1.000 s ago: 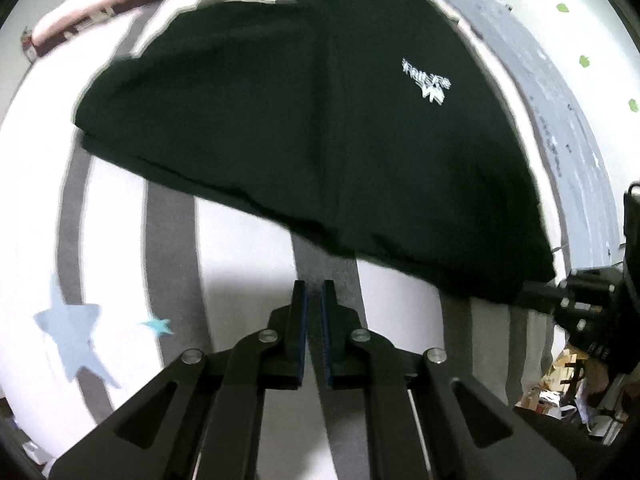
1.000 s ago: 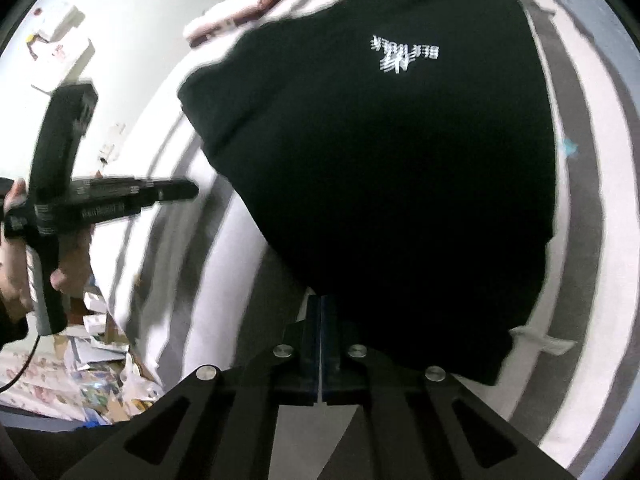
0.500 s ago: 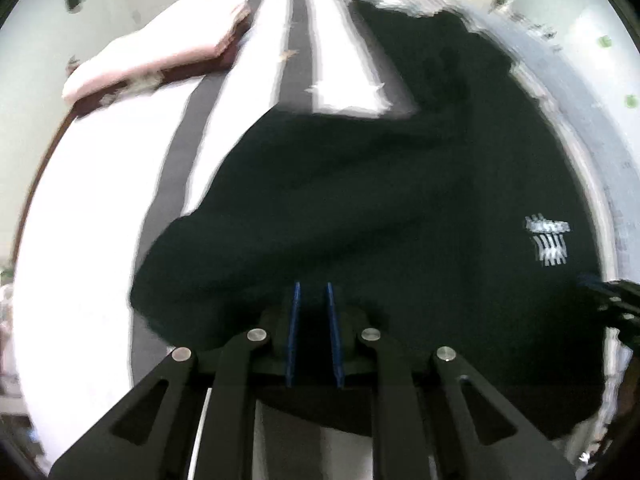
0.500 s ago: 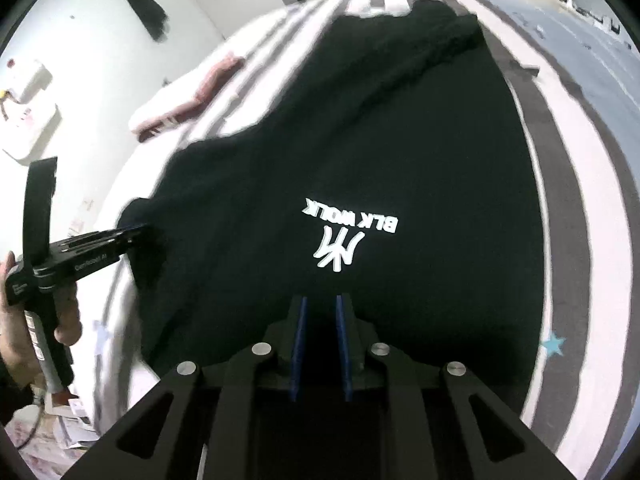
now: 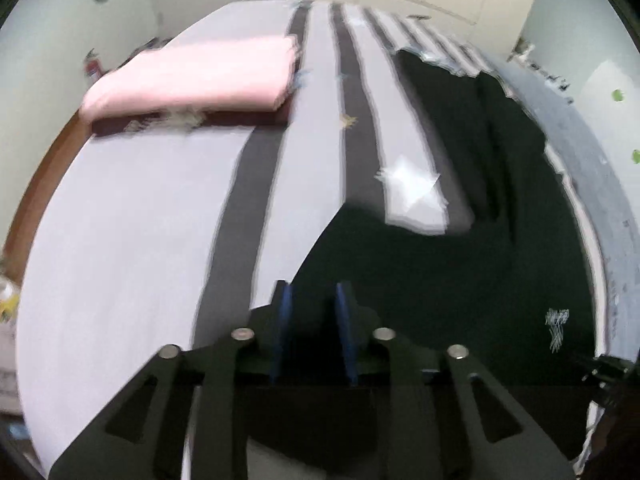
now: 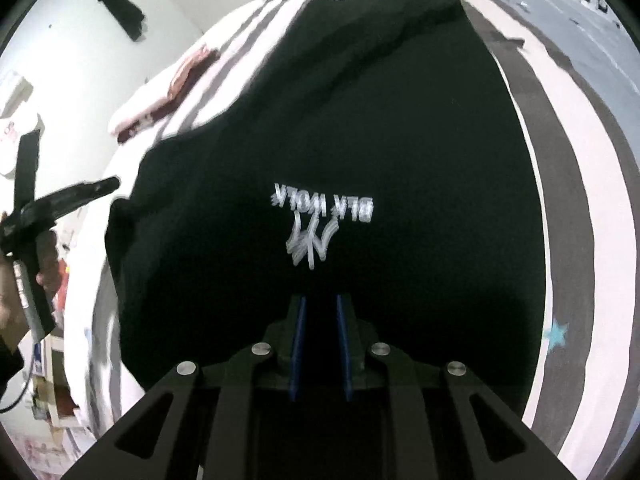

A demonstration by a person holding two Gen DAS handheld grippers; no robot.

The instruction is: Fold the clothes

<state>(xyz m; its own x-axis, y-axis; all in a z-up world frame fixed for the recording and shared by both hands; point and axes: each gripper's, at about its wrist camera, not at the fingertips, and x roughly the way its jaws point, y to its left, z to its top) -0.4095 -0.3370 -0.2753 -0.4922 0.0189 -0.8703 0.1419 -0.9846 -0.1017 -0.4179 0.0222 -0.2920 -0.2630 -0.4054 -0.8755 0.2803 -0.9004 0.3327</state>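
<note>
Striped bedsheet (image 5: 120, 240) under black shirt (image 6: 360, 140); pink blanket (image 5: 200, 76) clear only left view; left tongs (image 5: 312, 296), right tongs (image 6: 320, 304) released.

bare striped bedspread (image 5: 132, 216) left, folded pink blanket (image 5: 200, 76) beyond

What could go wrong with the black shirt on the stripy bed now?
1. The black shirt lies rumpled, with ridges near its far end, so folding it as it is may press the wrinkles in.
2. Both the left gripper and the right gripper have their fingers apart with nothing held, so a grab might pinch the striped bedsheet along with the cloth.
3. The shirt's near edge sits close to the bed's side and could slide off.
</note>
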